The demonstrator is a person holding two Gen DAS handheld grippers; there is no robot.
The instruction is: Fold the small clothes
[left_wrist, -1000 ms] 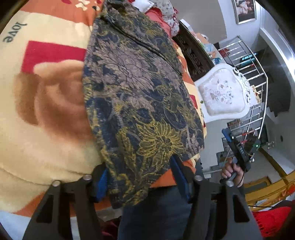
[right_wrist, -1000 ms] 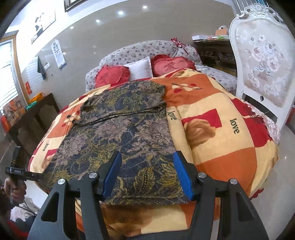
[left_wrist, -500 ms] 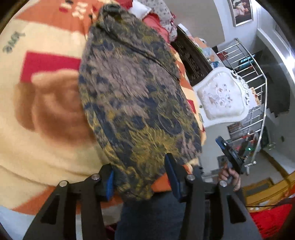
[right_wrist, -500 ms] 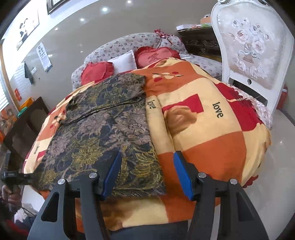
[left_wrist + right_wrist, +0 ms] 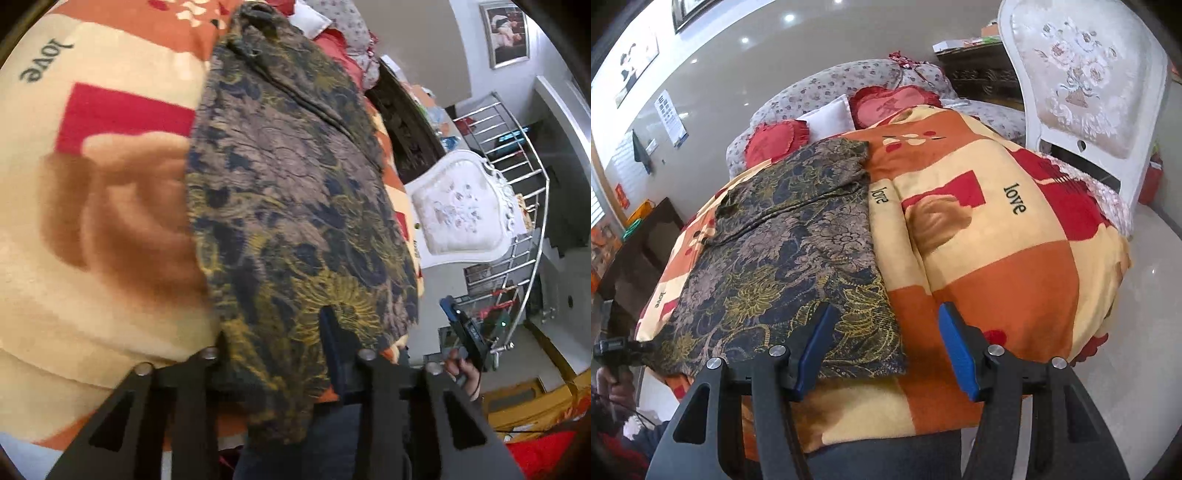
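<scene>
Left gripper point(image 5: 273, 339) seemingly clamping floral garment point(image 5: 295, 206) hem (blurred), right gripper point(image 5: 886, 345) spread, holding nothing

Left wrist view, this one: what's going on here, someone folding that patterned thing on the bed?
A person with a tool in each hand is working on a dark floral garment spread flat on an orange blanket. The left tool sits at the garment's near hem, with cloth between its fingers, though whether it is clamped is unclear. The right tool is open at the other near corner, one finger over the cloth, gripping nothing. No fold is made yet.
</scene>
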